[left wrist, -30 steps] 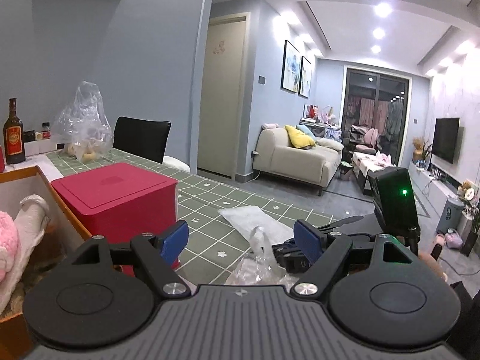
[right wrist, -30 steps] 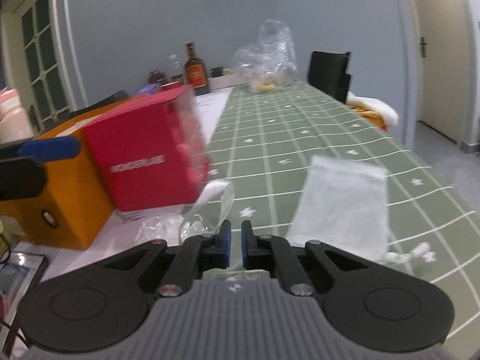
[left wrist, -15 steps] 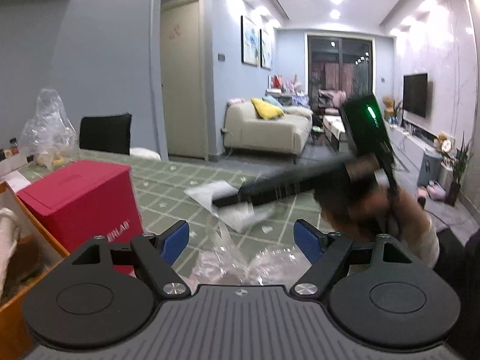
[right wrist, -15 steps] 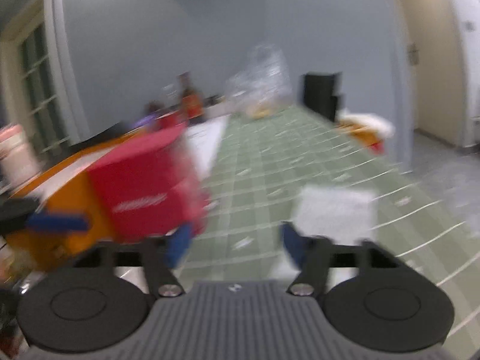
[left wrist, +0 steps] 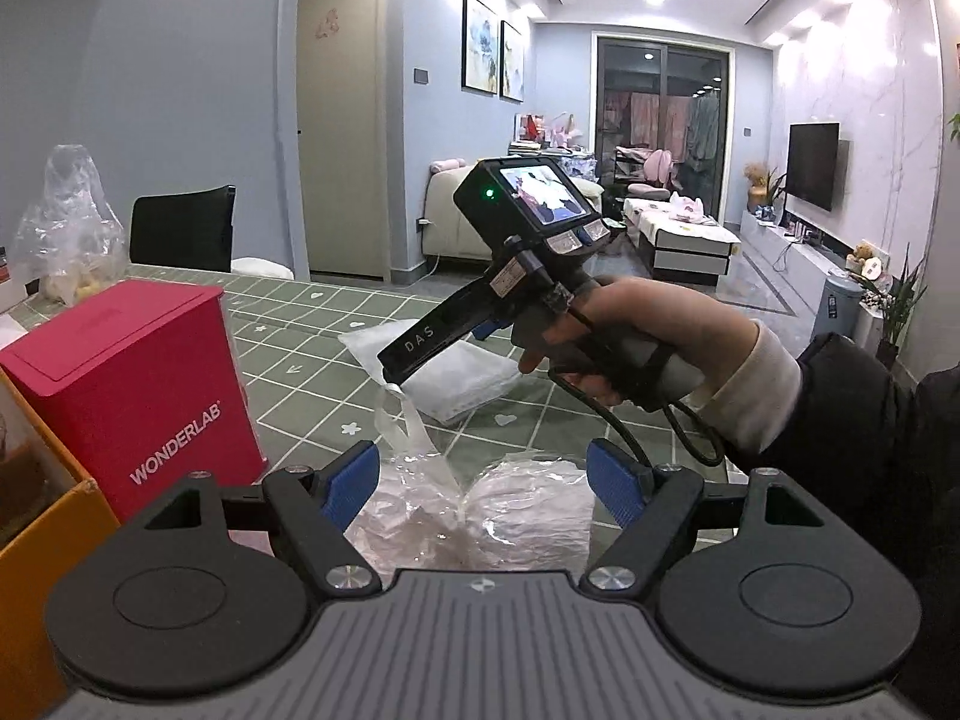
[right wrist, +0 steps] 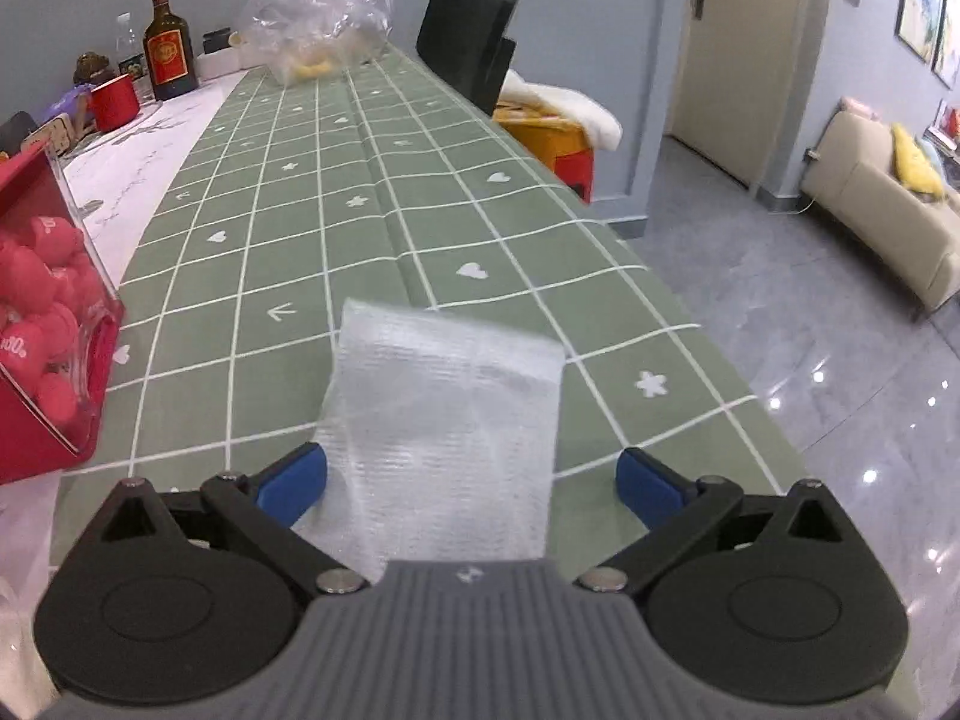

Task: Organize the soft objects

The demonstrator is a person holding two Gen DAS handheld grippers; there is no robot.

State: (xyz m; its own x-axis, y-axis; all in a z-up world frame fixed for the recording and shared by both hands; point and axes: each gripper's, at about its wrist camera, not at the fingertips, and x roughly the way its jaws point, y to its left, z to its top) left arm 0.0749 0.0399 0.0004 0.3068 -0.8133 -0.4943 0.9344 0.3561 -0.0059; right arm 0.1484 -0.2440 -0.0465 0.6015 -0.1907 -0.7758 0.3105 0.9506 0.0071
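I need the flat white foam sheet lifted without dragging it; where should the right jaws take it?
Likely the foam sheet's near short edge, approached from above and the near side: it lies flat on the green tablecloth, between the open right gripper jaws.

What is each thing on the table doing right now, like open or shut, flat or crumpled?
left gripper: open, over the crumpled bag.
right gripper: open, jaws just opened wide, foam sheet lies between them unpinched.
foam sheet: flat on the green tablecloth.
clear plastic bag: crumpled, lying loose.
red box: lid shut, standing upright.
brown bottle: upright, capped.
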